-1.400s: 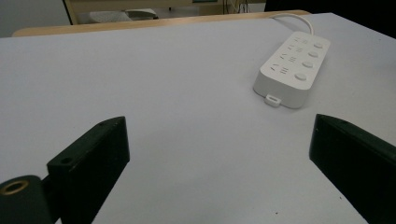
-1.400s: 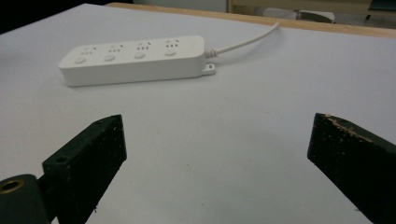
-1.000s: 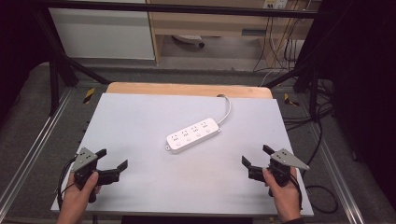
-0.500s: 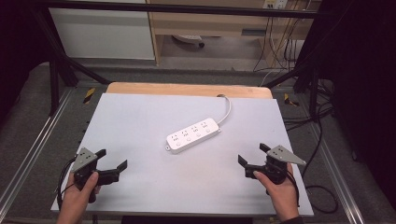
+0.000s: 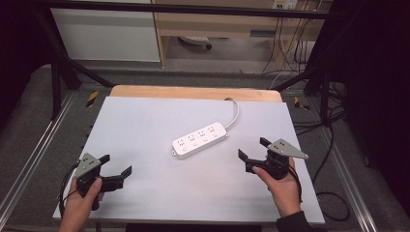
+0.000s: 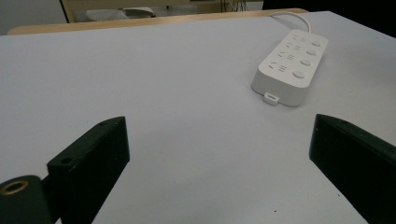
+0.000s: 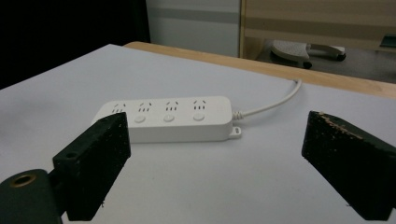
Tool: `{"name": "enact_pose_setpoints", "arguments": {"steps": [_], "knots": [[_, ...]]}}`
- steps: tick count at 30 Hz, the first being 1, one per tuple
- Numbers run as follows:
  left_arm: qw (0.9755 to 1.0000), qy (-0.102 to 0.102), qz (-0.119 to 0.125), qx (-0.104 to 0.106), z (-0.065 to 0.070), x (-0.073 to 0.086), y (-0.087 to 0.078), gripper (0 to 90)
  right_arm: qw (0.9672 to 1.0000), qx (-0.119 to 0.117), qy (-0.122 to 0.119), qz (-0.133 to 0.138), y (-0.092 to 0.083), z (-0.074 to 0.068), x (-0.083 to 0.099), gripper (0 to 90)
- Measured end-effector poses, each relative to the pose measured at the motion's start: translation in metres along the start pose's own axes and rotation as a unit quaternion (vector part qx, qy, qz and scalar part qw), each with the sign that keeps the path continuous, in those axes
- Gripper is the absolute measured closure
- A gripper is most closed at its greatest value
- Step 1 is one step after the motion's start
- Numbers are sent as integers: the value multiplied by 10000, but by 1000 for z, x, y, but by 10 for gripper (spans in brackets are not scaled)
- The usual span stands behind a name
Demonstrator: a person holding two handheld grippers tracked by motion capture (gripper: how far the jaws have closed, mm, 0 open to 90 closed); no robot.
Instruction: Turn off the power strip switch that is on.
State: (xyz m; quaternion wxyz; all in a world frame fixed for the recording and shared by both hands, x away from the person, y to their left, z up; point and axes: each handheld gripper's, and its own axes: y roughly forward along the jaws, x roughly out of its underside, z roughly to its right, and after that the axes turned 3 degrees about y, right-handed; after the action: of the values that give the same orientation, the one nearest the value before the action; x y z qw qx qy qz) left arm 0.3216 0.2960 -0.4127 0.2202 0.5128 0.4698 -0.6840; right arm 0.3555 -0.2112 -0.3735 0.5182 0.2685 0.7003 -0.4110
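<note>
Four-socket white power strip [image 5: 200,140] (four round buttons), corded, left gripper [image 5: 116,170] wide, right gripper [image 5: 251,149] wide

A white power strip [image 5: 200,140] with four sockets and four round buttons lies flat, face up, near the middle of the white bench [image 5: 145,125], set diagonally, its white cord [image 5: 235,112] curving from its far right end toward the bench's back edge.
</note>
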Motion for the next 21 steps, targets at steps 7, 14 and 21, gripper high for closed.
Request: {"name": "enact_pose_setpoints", "arguments": {"steps": [7, 14, 21], "knots": [[10000, 6, -12, 19, 0, 0, 0, 48, 9999, 20, -146, 68, 14, -8, -19, 146], [10000, 19, -37, 21, 0, 0, 1, 48, 9994, 40, -310, 166, 24, -14, -29, 279], [10000, 14, -46, 12, 0, 0, 1, 48, 9988, -12, -411, 267, 37, -20, -38, 519]]}}
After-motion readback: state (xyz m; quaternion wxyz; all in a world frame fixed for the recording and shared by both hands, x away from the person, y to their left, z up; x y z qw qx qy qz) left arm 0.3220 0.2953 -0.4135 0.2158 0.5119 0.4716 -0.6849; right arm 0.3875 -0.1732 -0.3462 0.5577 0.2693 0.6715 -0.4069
